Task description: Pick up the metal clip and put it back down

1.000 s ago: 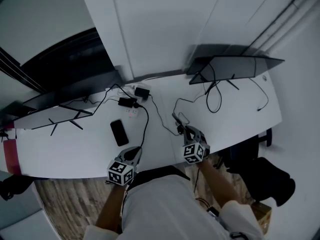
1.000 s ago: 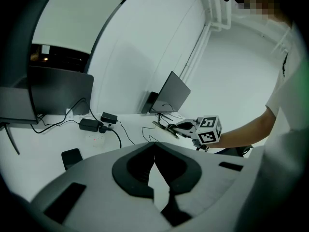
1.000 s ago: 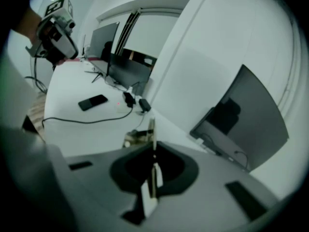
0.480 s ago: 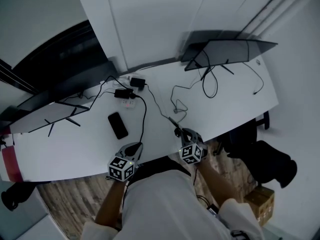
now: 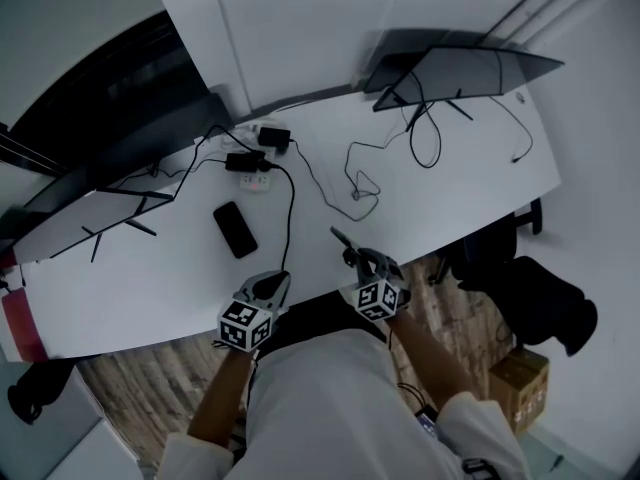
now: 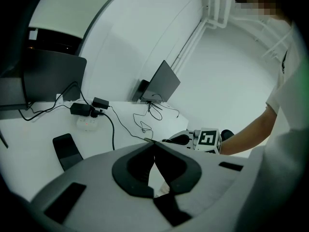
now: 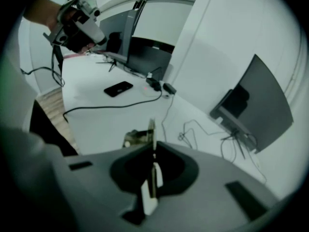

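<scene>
Pinching metal clip (image 7: 150, 128) edge-on, right gripper (image 7: 153, 148); clip shape unclear.

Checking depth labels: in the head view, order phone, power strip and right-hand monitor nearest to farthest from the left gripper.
1. Phone, just ahead on the desk.
2. Power strip, farther back, centre.
3. Right-hand monitor, far right corner.

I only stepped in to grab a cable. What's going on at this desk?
A person at the white desk has a gripper in each hand. The right gripper is shut on the metal clip, holding it by the desk's near edge; whether the clip touches the surface I can't tell. The left gripper is shut and empty, short of the phone.
</scene>
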`<action>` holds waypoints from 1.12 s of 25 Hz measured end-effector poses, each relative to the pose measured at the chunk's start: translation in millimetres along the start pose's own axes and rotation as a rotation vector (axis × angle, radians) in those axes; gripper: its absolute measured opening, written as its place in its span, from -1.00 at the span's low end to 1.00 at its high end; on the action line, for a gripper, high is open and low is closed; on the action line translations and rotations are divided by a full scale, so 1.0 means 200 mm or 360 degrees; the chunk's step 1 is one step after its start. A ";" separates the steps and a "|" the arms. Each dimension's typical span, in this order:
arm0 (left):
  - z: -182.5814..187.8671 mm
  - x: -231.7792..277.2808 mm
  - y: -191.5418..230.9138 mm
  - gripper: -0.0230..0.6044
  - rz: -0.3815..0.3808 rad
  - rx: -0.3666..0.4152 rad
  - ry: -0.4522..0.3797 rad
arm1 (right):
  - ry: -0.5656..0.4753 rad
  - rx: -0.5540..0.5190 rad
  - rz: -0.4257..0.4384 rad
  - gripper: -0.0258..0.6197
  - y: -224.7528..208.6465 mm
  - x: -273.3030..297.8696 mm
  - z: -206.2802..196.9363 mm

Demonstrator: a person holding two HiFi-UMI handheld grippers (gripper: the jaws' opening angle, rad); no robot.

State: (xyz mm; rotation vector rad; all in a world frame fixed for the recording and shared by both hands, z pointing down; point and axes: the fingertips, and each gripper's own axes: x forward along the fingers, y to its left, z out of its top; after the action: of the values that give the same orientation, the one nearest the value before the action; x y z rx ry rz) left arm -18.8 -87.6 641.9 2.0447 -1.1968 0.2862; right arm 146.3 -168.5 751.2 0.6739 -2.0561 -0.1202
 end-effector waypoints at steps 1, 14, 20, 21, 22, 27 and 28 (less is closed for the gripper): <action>-0.01 0.00 0.00 -0.82 0.0000 -0.0005 0.0003 | 0.0000 -0.0006 0.0013 -0.82 0.03 0.00 0.00; -0.17 -0.03 0.06 -0.82 0.0044 -0.0101 0.0004 | -0.0052 -0.0195 0.0202 -0.82 0.38 0.12 0.03; -0.24 -0.03 0.08 -0.82 0.0062 -0.0144 0.0024 | -0.0062 -0.0280 0.0193 -0.82 0.44 0.19 0.02; -0.25 -0.02 0.09 -0.82 0.0064 -0.0147 0.0024 | -0.0065 -0.0290 0.0187 -0.82 0.45 0.20 0.01; -0.25 -0.02 0.09 -0.82 0.0066 -0.0150 0.0025 | -0.0070 -0.0296 0.0179 -0.82 0.45 0.21 0.01; -0.29 -0.02 0.12 -0.82 0.0084 -0.0198 0.0018 | -0.0082 -0.0305 0.0105 -0.81 0.45 0.23 0.02; -0.30 -0.02 0.13 -0.82 0.0087 -0.0214 0.0017 | -0.0080 -0.0304 0.0101 -0.81 0.46 0.23 0.01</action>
State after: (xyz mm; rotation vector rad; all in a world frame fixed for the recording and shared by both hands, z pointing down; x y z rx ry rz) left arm -32.0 -51.2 694.3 1.8949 -1.2335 0.2357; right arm 87.3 -114.7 815.5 0.4913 -2.0801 -0.2958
